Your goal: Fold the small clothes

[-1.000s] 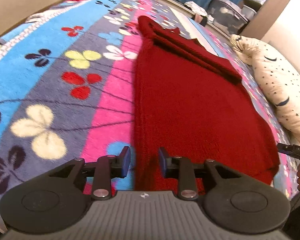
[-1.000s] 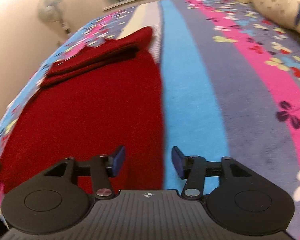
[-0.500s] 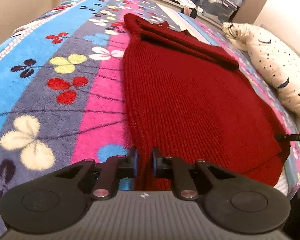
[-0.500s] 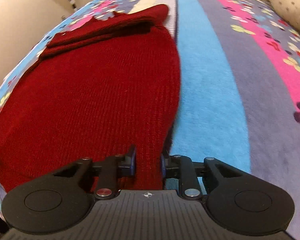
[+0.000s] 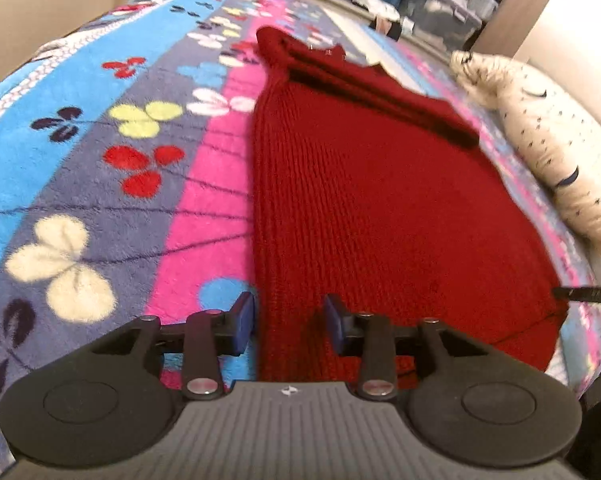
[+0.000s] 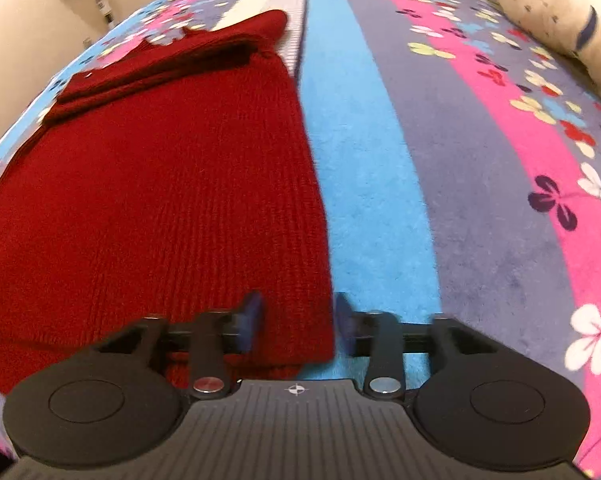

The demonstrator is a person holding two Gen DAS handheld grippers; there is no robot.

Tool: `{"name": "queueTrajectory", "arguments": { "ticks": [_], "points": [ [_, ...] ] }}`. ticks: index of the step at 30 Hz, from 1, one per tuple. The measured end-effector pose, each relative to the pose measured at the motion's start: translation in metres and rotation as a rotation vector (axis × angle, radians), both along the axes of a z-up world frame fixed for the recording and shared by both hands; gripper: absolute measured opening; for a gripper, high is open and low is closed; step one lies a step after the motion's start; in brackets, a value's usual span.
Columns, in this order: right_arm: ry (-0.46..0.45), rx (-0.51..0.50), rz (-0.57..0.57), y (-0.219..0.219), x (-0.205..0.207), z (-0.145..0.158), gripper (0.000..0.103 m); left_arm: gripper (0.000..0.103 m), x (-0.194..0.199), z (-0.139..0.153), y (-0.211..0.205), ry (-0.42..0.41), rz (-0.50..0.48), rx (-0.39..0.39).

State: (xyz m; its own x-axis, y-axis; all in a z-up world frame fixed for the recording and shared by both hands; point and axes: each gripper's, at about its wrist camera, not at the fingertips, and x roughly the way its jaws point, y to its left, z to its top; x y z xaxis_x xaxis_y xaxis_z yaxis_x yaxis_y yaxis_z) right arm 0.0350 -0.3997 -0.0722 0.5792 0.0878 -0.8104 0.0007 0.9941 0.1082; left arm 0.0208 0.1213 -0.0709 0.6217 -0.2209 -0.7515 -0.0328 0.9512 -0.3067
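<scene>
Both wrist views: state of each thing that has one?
Red knitted sweater: flat on the blanket, sleeves folded across the far end.
Left gripper: open, straddling the sweater's near left edge.
Right gripper: open, straddling the near right edge.
Striped floral fleece blanket: spread flat.

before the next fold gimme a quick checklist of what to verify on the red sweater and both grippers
1. Left gripper open, fingers either side of the red sweater's near left edge: ok.
2. Right gripper open, fingers either side of the sweater's near right edge: ok.
3. Fabric actually pinched by either gripper: not ok, neither is closed on it.
4. Sweater body lying flat on the floral blanket: ok.
5. Sleeves folded across the far end of the sweater: ok.
6. Whether the fingers will catch every layer at the hem: cannot tell, the lower layers are hidden.
</scene>
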Motion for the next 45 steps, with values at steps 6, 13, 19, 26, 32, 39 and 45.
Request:
{"name": "queueTrajectory", "arguments": {
  "ticks": [6, 13, 19, 26, 32, 39, 45],
  "points": [
    [0.010, -0.035, 0.036, 0.015, 0.009, -0.008, 0.031, 0.015, -0.001, -0.003, -0.014, -0.047, -0.050, 0.055],
    [-0.058, -0.008, 0.039, 0.020, -0.003, 0.013, 0.018, 0.011, -0.016, 0.017, -0.009, -0.146, -0.052, 0.042],
    [-0.132, 0.082, -0.007, 0.011, -0.027, 0.036, 0.017, 0.010, -0.030, 0.039, -0.001, -0.202, -0.037, -0.014],
    [-0.191, 0.174, -0.035, 0.001, -0.054, 0.053, 0.014, 0.009, -0.049, 0.067, 0.018, -0.232, -0.004, -0.094],
    [-0.100, 0.201, -0.051, -0.004, -0.060, 0.044, 0.015, 0.010, -0.040, 0.053, 0.020, -0.101, -0.005, -0.088],
    [0.055, 0.081, -0.121, 0.000, -0.038, 0.014, 0.032, 0.025, -0.017, 0.024, 0.015, 0.049, 0.045, -0.064],
    [0.101, 0.015, -0.097, 0.011, -0.028, -0.002, 0.041, 0.026, -0.009, 0.011, 0.014, 0.097, 0.065, -0.003]
  ]
}}
